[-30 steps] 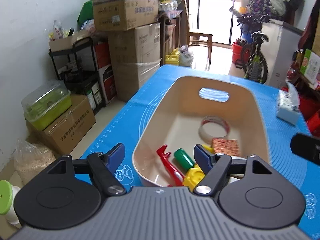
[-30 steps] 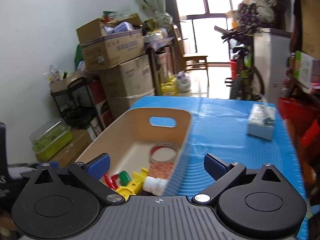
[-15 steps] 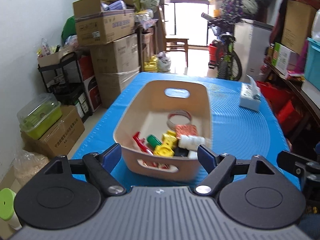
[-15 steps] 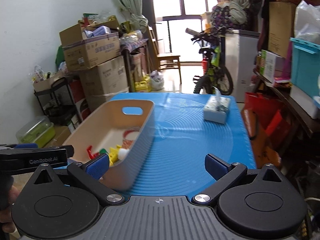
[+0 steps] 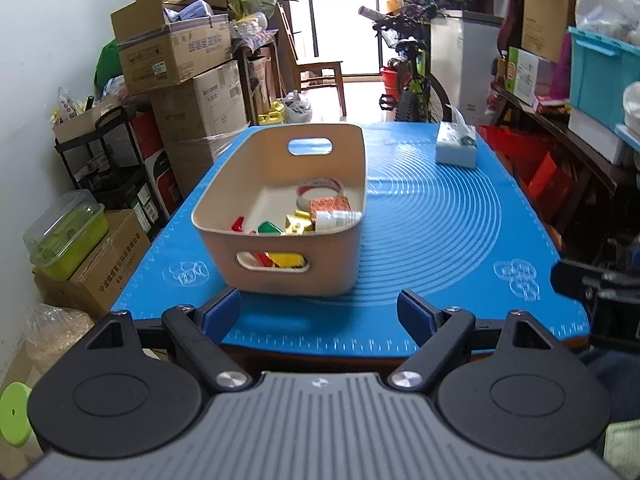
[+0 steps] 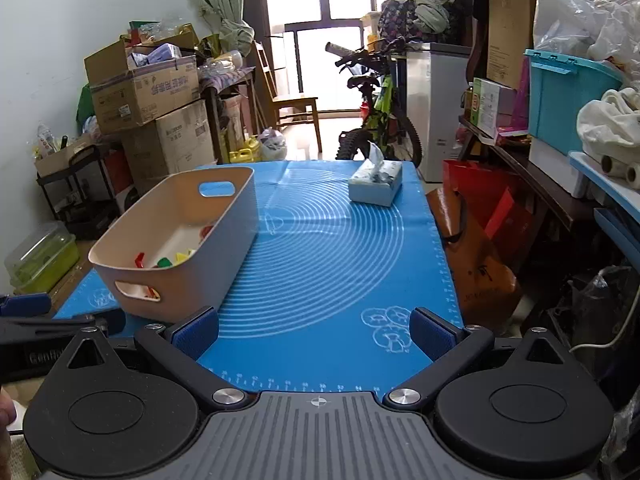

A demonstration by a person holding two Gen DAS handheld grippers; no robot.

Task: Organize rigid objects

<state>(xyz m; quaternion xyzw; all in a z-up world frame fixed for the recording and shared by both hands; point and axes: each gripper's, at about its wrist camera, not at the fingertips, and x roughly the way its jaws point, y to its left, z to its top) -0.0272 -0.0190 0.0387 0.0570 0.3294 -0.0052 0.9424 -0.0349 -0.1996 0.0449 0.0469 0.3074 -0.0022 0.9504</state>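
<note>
Left wrist view has changed a good deal in the last second: the left hand-held gripper, which then hung right over the beige bin with its fingers above the contents, has drawn back past the near edge of the table, so the whole bin now sits ahead of it, between and beyond the blue pads. The right hand-held gripper has pulled back likewise, with the bin ahead to its left. Both hand-held grippers are spread wide and hold nothing. My reading is that the sorting is done or nearly so, since the blue mat carries no loose rigid pieces, only a tissue box far ahead to the right. The bin is smooth, rounded and upright, with a slot handle at each end; inside lie a tape roll, a white bottle, and red, green and yellow plastic pieces heaped toward the near end.
</note>
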